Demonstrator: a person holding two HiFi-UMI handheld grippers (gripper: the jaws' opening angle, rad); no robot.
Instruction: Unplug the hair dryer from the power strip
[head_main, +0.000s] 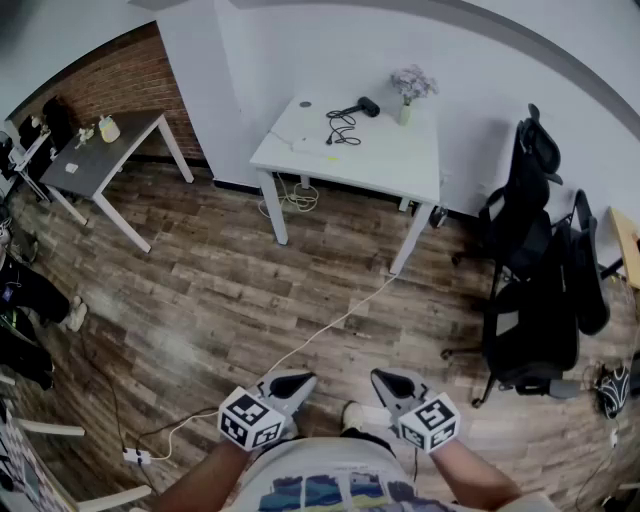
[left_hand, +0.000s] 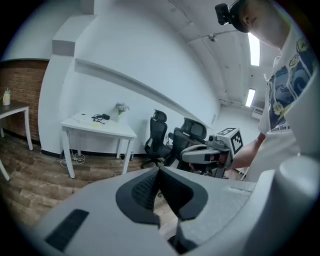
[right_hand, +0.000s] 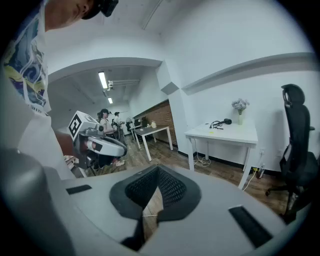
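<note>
The black hair dryer (head_main: 368, 104) lies on a white table (head_main: 400, 165) across the room, against the wall. Its black cord (head_main: 343, 126) coils beside a flat white power strip (head_main: 308, 146). Both grippers are held low in front of my body, far from the table. My left gripper (head_main: 291, 384) and right gripper (head_main: 391, 381) are shut with nothing between the jaws. In the left gripper view the hair dryer (left_hand: 102, 117) shows small on the table (left_hand: 115, 132). The right gripper view also shows the hair dryer (right_hand: 226, 121) on the table (right_hand: 235, 135).
A vase of flowers (head_main: 410, 88) stands next to the dryer. A dark grey table (head_main: 100, 155) stands at the left by a brick wall. Black office chairs (head_main: 540, 290) crowd the right. A white cable (head_main: 330, 325) runs across the wooden floor.
</note>
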